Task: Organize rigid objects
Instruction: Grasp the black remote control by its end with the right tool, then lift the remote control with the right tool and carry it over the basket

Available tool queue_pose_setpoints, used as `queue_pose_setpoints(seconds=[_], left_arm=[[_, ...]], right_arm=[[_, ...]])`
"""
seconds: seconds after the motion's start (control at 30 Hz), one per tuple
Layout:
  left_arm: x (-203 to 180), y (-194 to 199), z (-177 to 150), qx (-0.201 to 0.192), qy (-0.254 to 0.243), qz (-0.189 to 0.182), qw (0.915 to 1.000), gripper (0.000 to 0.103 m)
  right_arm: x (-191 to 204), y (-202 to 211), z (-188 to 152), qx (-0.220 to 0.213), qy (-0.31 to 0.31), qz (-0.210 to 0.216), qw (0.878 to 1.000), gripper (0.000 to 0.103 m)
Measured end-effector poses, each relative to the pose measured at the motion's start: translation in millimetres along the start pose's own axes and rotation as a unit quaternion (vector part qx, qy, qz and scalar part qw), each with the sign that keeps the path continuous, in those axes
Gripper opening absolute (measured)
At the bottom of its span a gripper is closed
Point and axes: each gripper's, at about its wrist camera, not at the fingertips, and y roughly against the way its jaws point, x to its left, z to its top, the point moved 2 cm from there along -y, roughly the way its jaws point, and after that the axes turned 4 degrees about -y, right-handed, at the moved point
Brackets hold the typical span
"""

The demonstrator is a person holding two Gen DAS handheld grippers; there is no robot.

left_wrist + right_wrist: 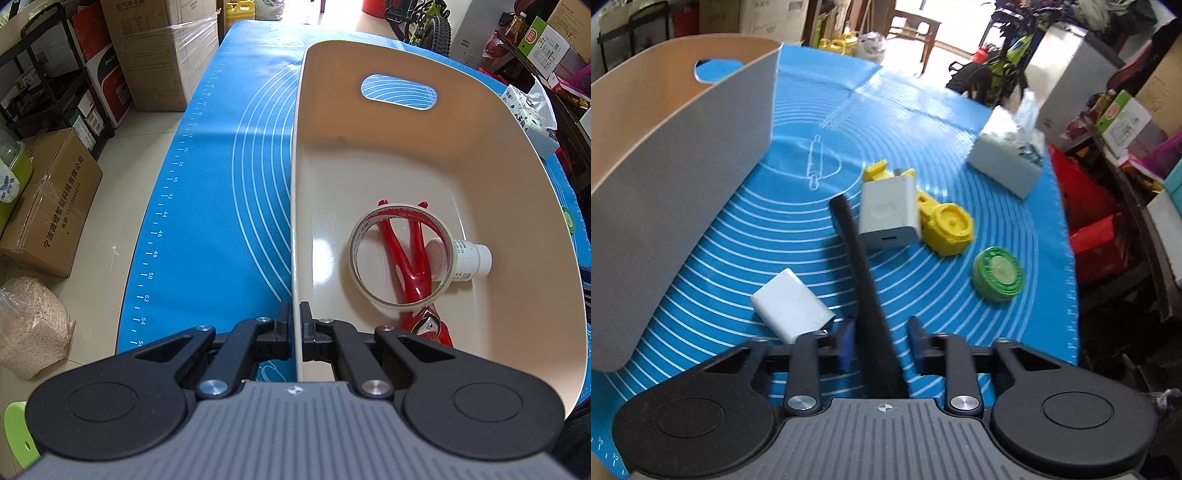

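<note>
My left gripper (295, 310) is shut on the near left wall of the cream bin (295, 221). Inside the bin lie a tape roll (352, 254), a red forked tool (410, 291) and a small white bottle (469, 260). In the right wrist view, a long black stick (855, 243) lies on the blue mat (923, 122) and runs between the fingers of my right gripper (881, 325). A gap shows on both sides of the stick, so the jaws stand open around it. The bin (683, 147) rises to the left of that gripper.
Loose on the mat are a white block (792, 308), a grey-white charger (890, 214), a yellow plastic part (947, 227) and a green round tin (997, 273). A tissue pack (1006, 166) sits at the far right. Cardboard boxes (48, 206) stand on the floor left of the table.
</note>
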Motion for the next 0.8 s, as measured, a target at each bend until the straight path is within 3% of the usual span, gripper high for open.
queue_pose_setpoints(seconds=[0.13, 0.2, 0.33, 0.8], left_arm=[[0.9, 0.6, -0.5, 0.0, 0.0, 0.0, 1.0, 0.004], [1.2, 0.6, -0.4, 0.0, 0.0, 0.0, 1.0, 0.004], [1.5, 0.5, -0.5, 0.0, -0.001, 0.001, 1.0, 0.004], [1.4, 0.4, -0.3, 0.0, 0.001, 0.0, 1.0, 0.004]], right_arm=[[2.5, -13.4, 2.9, 0.014, 0.015, 0.001, 1.0, 0.04], [3.3, -15.5, 3.6, 0.012, 0.019, 0.006, 1.0, 0.032], [8.4, -13.6, 1.2, 0.008, 0.03, -0.007, 0.999, 0.031], [11.5, 42.8, 10.4, -0.063, 0.009, -0.034, 0.997, 0.03]])
